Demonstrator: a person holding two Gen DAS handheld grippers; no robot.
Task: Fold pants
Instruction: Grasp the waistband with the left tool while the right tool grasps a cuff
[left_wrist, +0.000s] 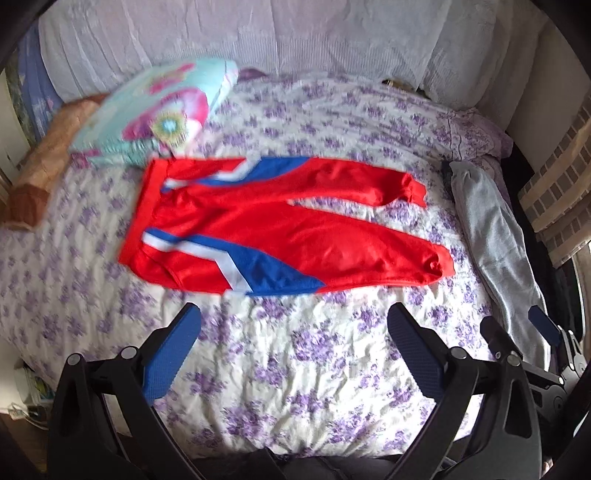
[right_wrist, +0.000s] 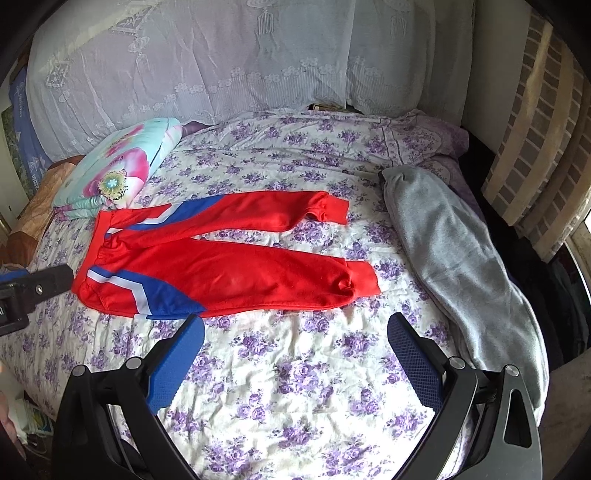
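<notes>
A floral pillow (right_wrist: 122, 166) in turquoise and pink lies at the upper left of the right wrist view, its lower edge just beside the waistband of the red track pants (right_wrist: 221, 266). A grey garment (right_wrist: 458, 258) stretches down the right side of the bedsheet (right_wrist: 295, 369), which is white with purple flowers, and sits apart from the pant cuffs. A white lace cover (right_wrist: 221, 66) hangs across the top of the frame, and a brick-patterned fabric (right_wrist: 535, 129) shows at the upper right.

The pants lie flat and unfolded across the middle of the frame, waistband to the left, both legs running right with a strip of sheet showing between them; blue and white stripes mark each hip.

The left gripper (left_wrist: 293, 325) is spread wide over bare sheet below the pants, holding nothing. The right gripper (right_wrist: 295, 332) is likewise wide apart and empty, its left fingertip just at the lower hem of the pants.
</notes>
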